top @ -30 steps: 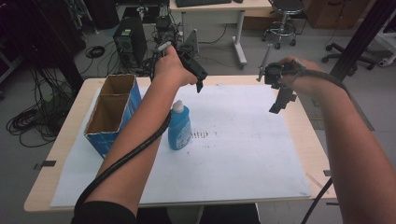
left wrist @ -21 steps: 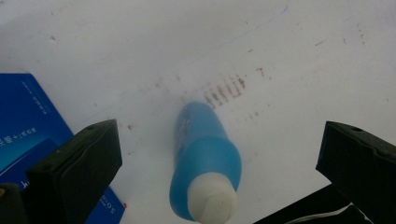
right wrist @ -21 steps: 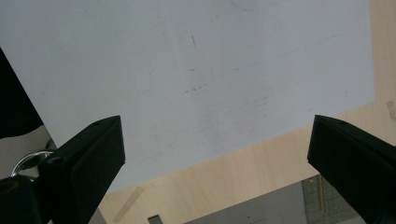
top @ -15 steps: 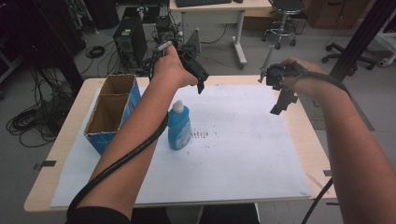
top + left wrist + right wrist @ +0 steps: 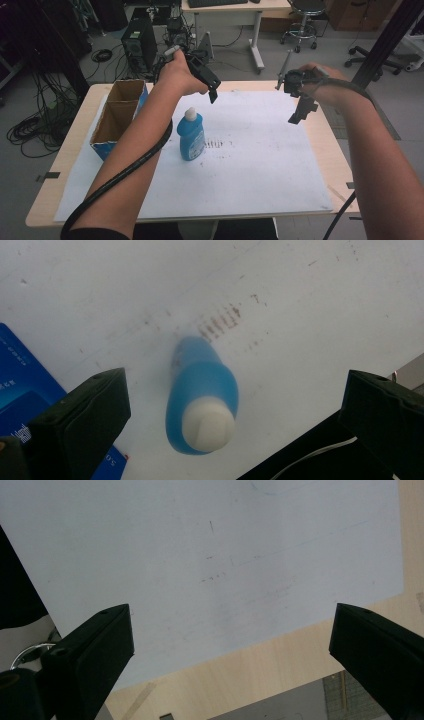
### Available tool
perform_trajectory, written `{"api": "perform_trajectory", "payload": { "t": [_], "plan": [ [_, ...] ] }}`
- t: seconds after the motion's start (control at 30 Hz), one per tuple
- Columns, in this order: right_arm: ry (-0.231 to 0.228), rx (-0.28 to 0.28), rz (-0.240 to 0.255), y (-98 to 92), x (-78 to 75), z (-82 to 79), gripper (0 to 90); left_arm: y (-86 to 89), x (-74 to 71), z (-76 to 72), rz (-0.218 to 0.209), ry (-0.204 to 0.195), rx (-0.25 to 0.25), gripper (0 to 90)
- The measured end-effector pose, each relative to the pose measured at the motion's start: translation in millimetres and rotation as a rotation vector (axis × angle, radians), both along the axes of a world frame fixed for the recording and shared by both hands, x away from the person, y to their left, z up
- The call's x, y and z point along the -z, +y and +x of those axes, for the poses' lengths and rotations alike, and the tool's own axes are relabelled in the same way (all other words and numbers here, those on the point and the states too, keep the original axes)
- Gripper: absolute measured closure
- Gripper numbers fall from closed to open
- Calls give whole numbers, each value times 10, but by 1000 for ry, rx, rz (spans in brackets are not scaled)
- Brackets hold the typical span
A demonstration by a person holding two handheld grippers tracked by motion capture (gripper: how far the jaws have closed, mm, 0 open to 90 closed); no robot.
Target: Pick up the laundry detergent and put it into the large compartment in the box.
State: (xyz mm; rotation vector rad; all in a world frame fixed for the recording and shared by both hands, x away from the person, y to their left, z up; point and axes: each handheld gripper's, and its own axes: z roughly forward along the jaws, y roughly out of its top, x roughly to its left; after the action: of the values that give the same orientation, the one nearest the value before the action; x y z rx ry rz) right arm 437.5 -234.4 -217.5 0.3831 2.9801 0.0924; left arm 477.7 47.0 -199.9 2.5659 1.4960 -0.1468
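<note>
A blue bottle (image 5: pixel 191 136) with a white cap stands upright on the white sheet (image 5: pixel 250 160) left of the table's middle. My left gripper (image 5: pixel 213 93) hovers above and behind it, open, jaws pointing down. In the left gripper view the blue bottle (image 5: pixel 202 400) is seen from above between the wide-apart jaws, well below them. My right gripper (image 5: pixel 298 116) is held in the air over the sheet's far right part, open and empty. In the right gripper view its jaws frame bare white sheet (image 5: pixel 210 555) and the table edge (image 5: pixel 280 670).
A blue cardboard box (image 5: pixel 116 116), open on top, stands at the table's left side; its blue box wall (image 5: pixel 20 385) appears in the left gripper view. Behind the table are a computer tower (image 5: pixel 140 42), cables, a desk and chairs. A black pole (image 5: pixel 385 37) rises at the right.
Both grippers have drifted only slightly. The bottle and box have not moved.
</note>
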Motion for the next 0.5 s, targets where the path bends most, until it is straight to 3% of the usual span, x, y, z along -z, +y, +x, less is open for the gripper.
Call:
{"api": "perform_trajectory", "payload": {
  "t": [0.5],
  "plan": [
    [-1,-4,-3,25,9,-37,39,-5,52,-92,46,7,22,2]
  ]
}}
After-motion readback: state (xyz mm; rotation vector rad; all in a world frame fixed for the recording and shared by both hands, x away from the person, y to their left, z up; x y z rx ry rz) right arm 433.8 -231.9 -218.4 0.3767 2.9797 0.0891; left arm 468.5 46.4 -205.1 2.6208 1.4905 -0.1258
